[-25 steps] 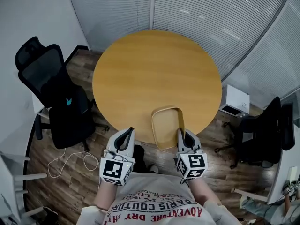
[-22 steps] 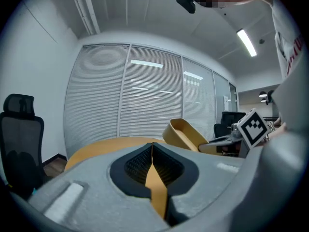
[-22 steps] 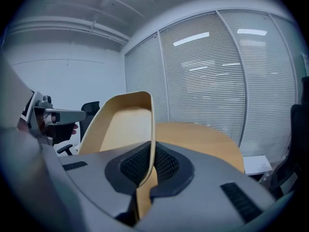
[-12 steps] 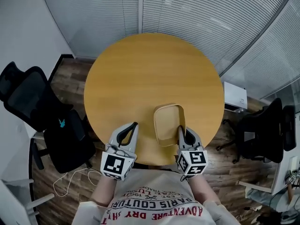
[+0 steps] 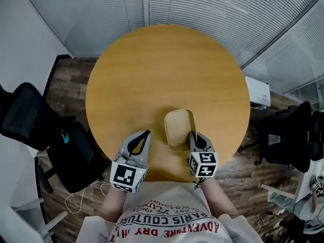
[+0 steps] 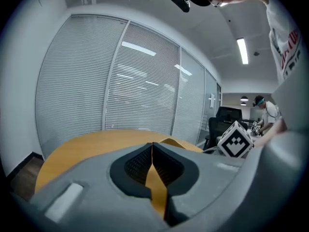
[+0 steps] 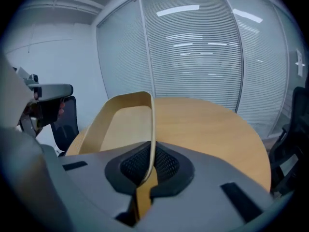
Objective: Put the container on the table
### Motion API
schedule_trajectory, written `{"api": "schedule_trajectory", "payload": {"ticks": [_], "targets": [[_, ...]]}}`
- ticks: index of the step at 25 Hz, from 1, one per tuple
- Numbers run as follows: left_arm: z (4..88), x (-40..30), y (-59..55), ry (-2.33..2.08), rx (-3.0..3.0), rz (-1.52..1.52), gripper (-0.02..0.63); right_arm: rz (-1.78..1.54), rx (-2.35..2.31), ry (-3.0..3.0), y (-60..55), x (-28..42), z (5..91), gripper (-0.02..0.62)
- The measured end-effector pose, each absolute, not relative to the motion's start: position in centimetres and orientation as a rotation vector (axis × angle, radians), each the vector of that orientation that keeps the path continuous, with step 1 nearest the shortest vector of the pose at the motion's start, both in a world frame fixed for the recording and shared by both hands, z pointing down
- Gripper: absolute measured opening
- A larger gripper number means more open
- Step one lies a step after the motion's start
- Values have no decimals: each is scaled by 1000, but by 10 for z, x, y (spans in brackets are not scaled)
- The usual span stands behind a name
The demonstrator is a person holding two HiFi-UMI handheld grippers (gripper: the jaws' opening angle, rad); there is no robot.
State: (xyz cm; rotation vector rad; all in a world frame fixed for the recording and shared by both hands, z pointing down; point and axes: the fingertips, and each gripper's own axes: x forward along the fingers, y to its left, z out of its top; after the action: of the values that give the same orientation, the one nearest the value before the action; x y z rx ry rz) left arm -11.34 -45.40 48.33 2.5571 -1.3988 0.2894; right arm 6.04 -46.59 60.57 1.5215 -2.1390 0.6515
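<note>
The container is a light wooden tray with thin raised walls, over the near part of the round wooden table. I cannot tell if its base touches the tabletop. My right gripper is shut on the tray's right wall, and the right gripper view shows that wall pinched between the pads. My left gripper is to the left of the tray, apart from it, shut with nothing between its jaws. In the left gripper view only the tray's rim shows.
Black office chairs stand left and right of the table. A white box sits on the floor at the right. Glass walls with blinds curve behind the table. Another person is far off.
Both grippers and the tray have moved forward from the table's near edge to over the tabletop. The grip on the tray's right wall is unchanged.
</note>
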Motion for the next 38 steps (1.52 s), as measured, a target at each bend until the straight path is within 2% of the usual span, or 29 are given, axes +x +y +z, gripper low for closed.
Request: {"api": "schedule_trajectory", "payload": {"ticks": [12, 30, 38], "targets": [[532, -115, -496, -1343, 2511, 297, 12, 806, 1362, -1988, -493, 52, 693, 11], [553, -125, -505, -1313, 2475, 340, 12, 888, 1333, -1898, -496, 50, 722, 12], [544, -136, -501, -1370, 2464, 333, 12, 897, 1384, -1910, -499, 55, 713, 114]]}}
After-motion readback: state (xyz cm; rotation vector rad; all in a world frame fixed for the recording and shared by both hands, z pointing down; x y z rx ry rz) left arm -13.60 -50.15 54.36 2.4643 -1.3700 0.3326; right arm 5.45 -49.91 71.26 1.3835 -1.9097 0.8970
